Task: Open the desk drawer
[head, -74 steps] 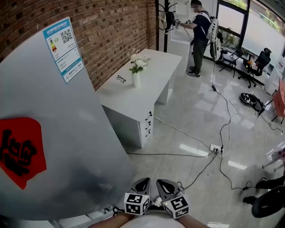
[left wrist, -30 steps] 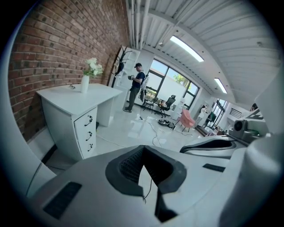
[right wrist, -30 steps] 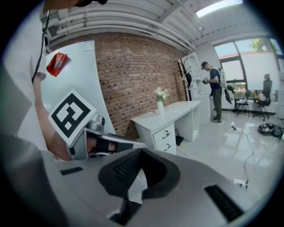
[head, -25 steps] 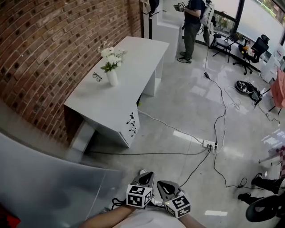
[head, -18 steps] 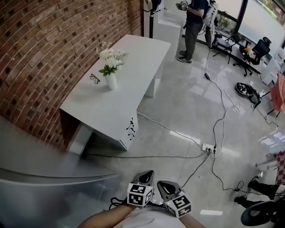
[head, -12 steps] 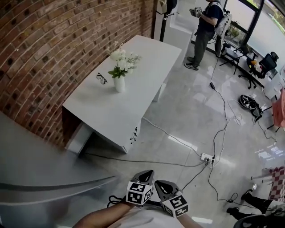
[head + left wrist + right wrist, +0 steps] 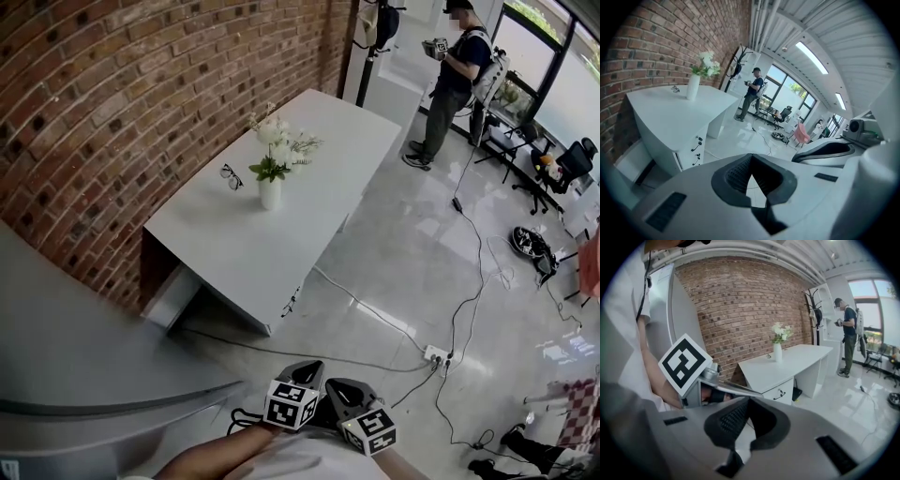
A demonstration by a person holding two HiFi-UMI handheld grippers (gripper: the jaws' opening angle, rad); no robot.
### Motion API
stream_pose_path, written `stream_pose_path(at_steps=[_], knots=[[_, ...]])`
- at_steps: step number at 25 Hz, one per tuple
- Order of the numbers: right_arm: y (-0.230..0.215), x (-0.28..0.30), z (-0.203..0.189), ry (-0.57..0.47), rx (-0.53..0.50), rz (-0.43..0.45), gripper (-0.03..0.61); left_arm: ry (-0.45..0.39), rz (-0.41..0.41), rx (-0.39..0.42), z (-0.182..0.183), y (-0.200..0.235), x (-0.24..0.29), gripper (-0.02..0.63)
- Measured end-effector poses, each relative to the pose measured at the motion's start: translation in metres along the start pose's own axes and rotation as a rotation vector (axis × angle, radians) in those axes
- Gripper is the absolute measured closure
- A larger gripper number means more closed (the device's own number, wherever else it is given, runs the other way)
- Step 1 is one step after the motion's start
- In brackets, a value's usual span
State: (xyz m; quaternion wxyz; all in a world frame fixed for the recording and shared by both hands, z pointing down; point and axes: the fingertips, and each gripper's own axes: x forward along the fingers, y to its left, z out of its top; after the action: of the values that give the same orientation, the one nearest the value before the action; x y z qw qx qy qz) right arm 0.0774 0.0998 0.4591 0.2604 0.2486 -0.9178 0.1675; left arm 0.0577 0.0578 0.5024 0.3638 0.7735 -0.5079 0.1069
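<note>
White desk (image 7: pixel 314 183) stood along the brick wall (image 7: pixel 141 94), its drawer (image 7: pixel 290 303) closed at the near end, well apart from both tools. The left gripper (image 7: pixel 304 371) and right gripper (image 7: pixel 340 386) hung side by side, jaws pressed together on nothing

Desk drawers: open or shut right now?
Shut. Drawer fronts sit flush in the desk, none pulled out.

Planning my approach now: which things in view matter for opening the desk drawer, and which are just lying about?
For the job: desk, its drawers, left gripper, right gripper.
Lying about: vase of flowers, glasses, power strip, standing person, office chair.
</note>
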Motion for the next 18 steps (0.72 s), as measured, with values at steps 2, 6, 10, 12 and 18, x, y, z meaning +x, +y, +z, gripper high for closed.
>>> stream_pose_path(at_steps=[2,6,10,12,18], knots=[[-0.002,0.002,0.005,0.000,-0.013,0.010,0.569,-0.005,0.002,-0.004,0.005,0.002,0.001,0.606],[-0.007,0.012,0.015,0.001,-0.043,0.037,0.569,-0.010,0.004,-0.017,0.013,0.006,0.007,0.606],[-0.024,0.033,0.029,0.009,-0.081,0.064,0.569,-0.034,0.039,-0.039,0.028,0.019,0.015,0.606],[-0.034,0.045,0.041,-0.002,-0.096,0.081,0.569,-0.046,0.058,-0.047,0.035,0.026,0.020,0.606],[-0.071,0.081,0.067,0.014,-0.195,0.200,0.569,-0.102,0.133,-0.073,0.065,0.051,0.043,0.606]])
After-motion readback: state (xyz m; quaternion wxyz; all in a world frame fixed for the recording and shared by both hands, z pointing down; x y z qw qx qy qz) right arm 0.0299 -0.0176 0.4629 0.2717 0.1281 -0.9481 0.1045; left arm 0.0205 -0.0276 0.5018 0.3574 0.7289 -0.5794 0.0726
